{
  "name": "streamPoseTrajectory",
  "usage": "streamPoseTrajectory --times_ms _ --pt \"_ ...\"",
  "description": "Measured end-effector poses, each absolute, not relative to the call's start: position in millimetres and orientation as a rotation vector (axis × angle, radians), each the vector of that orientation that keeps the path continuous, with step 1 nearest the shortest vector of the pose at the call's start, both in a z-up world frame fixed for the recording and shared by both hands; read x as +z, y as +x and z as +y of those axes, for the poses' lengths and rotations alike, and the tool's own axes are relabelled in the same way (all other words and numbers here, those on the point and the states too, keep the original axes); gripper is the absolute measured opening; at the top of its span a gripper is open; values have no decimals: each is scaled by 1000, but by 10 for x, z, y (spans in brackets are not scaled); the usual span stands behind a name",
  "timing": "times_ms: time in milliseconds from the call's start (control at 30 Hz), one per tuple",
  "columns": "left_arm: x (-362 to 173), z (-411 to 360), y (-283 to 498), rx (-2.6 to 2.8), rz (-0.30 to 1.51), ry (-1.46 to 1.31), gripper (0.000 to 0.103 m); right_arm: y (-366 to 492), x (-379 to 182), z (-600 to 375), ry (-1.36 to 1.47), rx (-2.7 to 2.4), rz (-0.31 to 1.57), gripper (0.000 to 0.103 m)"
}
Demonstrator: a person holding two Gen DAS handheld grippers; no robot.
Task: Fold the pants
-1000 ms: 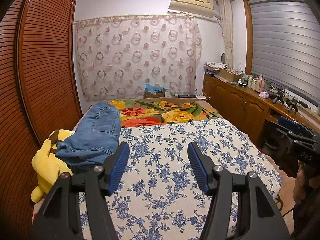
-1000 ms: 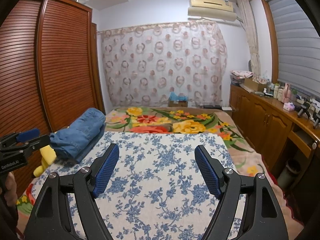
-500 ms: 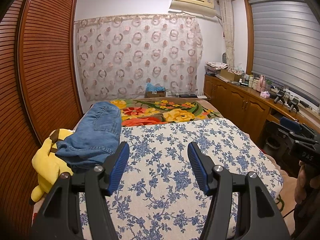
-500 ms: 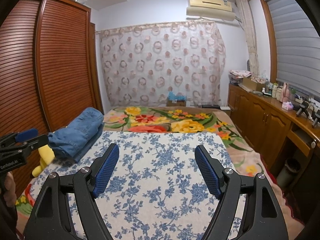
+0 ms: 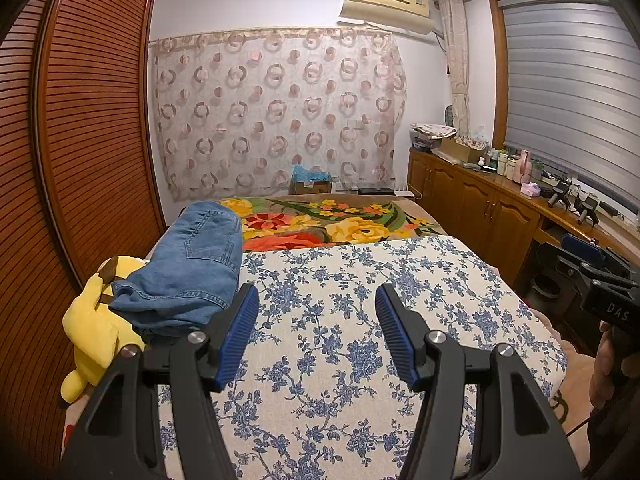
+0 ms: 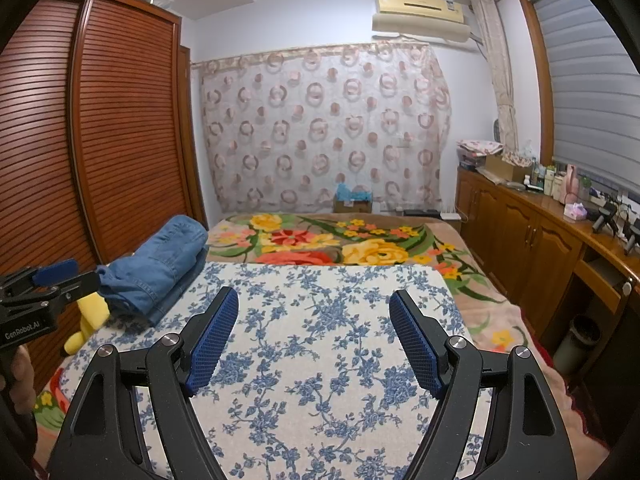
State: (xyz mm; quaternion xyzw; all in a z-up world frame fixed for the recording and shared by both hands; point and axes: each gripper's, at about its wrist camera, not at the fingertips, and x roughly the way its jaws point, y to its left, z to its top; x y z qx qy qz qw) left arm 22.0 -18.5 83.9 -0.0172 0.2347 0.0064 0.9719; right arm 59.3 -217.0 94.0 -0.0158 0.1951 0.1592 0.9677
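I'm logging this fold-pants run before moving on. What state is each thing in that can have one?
Blue denim pants: folded into a bundle, lying on the bed's left side, partly on the toy.
Yellow plush toy: lying partly under the pants.
Left gripper: jaws open, holding nothing.
Right gripper: jaws open, holding nothing.
Grey window blind: lowered.

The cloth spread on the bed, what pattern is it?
Blue flowers on cream; the cloth shows best in the right wrist view.

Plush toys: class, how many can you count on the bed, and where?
1. A yellow plush toy lies at the bed's left edge beside the wardrobe, partly under the folded jeans. Others could be hidden beneath the jeans.
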Motion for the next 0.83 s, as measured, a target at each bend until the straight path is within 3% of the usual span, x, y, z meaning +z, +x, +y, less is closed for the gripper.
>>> streamPoseTrajectory --times_ms 833 --pt "844 -221 218 15 470 -35 60 566 924 -2206 -27 321 391 80"
